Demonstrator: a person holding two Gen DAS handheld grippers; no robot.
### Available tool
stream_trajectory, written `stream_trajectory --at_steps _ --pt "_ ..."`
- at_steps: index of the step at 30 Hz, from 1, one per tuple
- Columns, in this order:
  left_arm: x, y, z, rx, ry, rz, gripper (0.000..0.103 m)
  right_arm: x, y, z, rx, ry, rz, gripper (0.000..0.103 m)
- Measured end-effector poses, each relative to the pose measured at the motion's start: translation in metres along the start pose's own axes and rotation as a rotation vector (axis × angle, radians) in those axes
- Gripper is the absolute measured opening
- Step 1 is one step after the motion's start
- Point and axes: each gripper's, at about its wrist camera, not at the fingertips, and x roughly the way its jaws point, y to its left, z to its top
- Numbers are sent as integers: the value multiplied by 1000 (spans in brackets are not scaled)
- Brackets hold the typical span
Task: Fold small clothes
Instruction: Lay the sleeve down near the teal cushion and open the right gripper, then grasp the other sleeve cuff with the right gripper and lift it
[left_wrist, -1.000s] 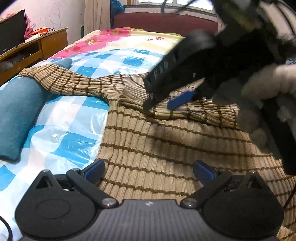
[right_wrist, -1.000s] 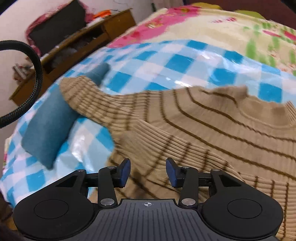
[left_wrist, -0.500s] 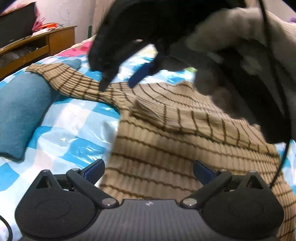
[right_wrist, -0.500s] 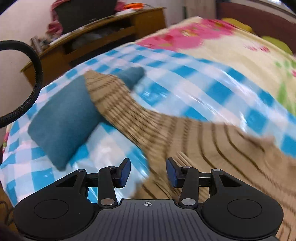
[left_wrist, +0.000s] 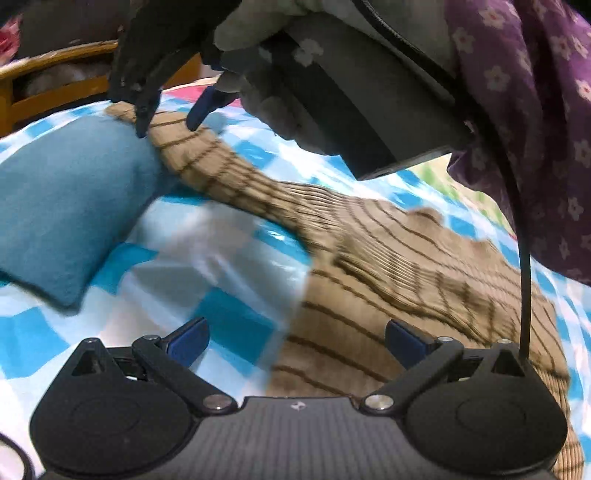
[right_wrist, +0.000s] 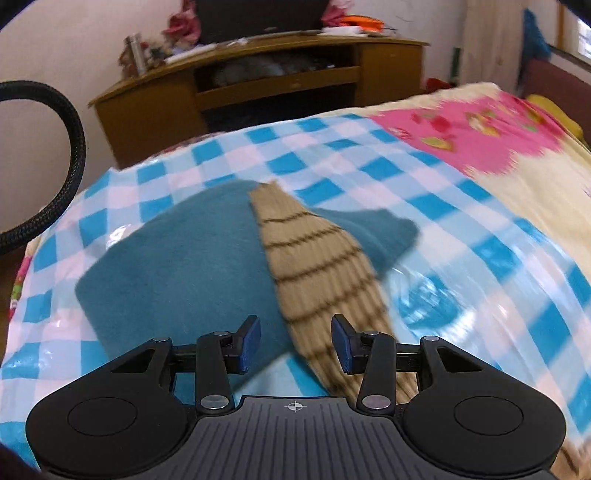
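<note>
Tan striped sweater (left_wrist: 388, 280) lies flat on the blue-white checked sheet (left_wrist: 207, 258), w/ 1 sleeve (right_wrist: 314, 266) stretched out over a teal cloth (right_wrist: 177, 280). Right gripper (right_wrist: 295, 345) hovers over that sleeve, jaws partly apart, sleeve seen between the 2 pads but not pinched, nothing held. Left gripper (left_wrist: 295, 341) is wide open & empty, over the sweater's edge beside bare sheet. Gloved hand (left_wrist: 273, 107) & purple floral sleeve (left_wrist: 528, 110) above. Wooden cabinet (right_wrist: 258, 81) behind the bed.
</note>
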Motion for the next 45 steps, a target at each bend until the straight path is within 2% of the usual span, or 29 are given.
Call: stream_trajectory --at_steps 2,5,7,8,9,12,15,19,21,25,27,30,32,34,39,42,45 --pt "-1 7 1 -38 -7 -3 103 13 10 8 -33 -3 -17 42" --pt "0 11 0 -60 -13 -3 103 33 19 13 -68 2 -92 40" --pt "1 11 -1 -58 -14 5 103 37 17 14 -42 -1 -113 28" --pt "1 11 -1 -57 -14 6 103 35 14 16 -18 -7 -128 14" --pt "2 10 -1 -56 -14 8 103 30 9 16 6 -14 -132 10" --pt "2 9 -1 -46 -22 10 103 1 -10 14 76 -76 -138 8" --pt "1 6 -3 -31 -35 12 103 -49 -37 1 206 -164 -119 7" --pt "-1 -6 -6 26 -61 20 103 -129 -75 -42 393 -305 -115 7" --pt "-1 -13 -8 59 -66 24 103 -168 -95 -74 503 -364 -121 7" --pt "-1 -28 -12 131 -73 41 103 -224 -131 -164 756 -477 -168 7" --pt "0 -33 -13 162 -67 52 103 -223 -144 -211 864 -443 -191 9" --pt "3 -43 -18 213 -55 84 103 -200 -159 -276 1013 -308 -233 13" --pt "3 -48 -18 236 -57 100 103 -191 -165 -305 1095 -271 -239 15" --pt "1 -52 -19 256 -51 106 103 -189 -170 -321 1147 -282 -230 15" --pt "2 -67 -13 357 -58 108 103 -197 -184 -321 1155 -328 -202 17" --pt "4 -75 -7 422 -92 128 103 -200 -189 -316 1156 -354 -208 30" --pt "8 -77 1 405 -100 120 103 -194 -198 -293 1100 -329 -224 34"
